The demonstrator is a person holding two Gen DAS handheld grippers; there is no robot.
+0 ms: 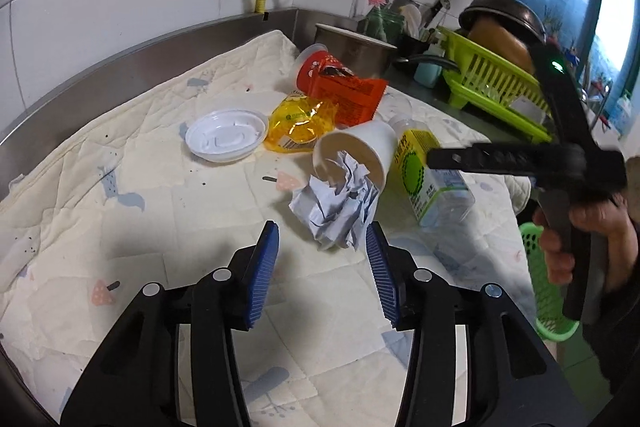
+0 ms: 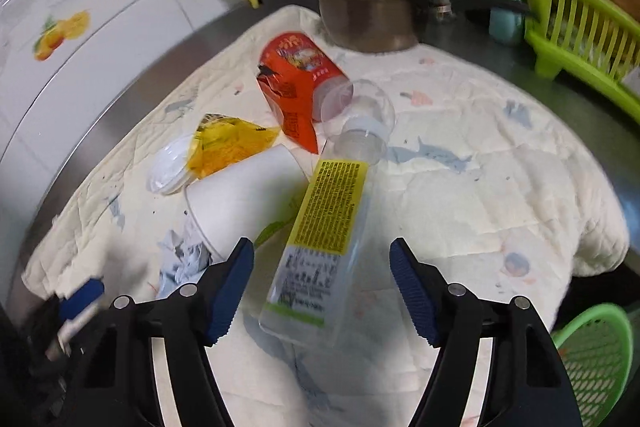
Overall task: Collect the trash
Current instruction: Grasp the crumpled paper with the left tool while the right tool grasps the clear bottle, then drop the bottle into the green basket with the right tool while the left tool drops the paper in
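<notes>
Trash lies on a cream quilted cloth (image 1: 120, 195). A crumpled paper ball (image 1: 336, 211) spills from a tipped white paper cup (image 1: 356, 155). My left gripper (image 1: 322, 229) is open just short of the paper, whose edge sits near its right finger. A clear bottle with a yellow label (image 2: 324, 227) lies between the fingers of my open right gripper (image 2: 320, 245), and the pads stand clear of it. Further back are a yellow wrapper (image 1: 300, 125), a white plastic lid (image 1: 226, 139), a red noodle cup (image 1: 316, 67) and an orange packet (image 1: 352, 95).
A green mesh basket (image 2: 596, 351) sits below the counter edge at the right. A steel pot (image 1: 356, 45), a lime dish rack (image 1: 492, 83) and a utensil holder crowd the back right. A steel upstand (image 1: 120, 71) and tiled wall bound the cloth at the left and back.
</notes>
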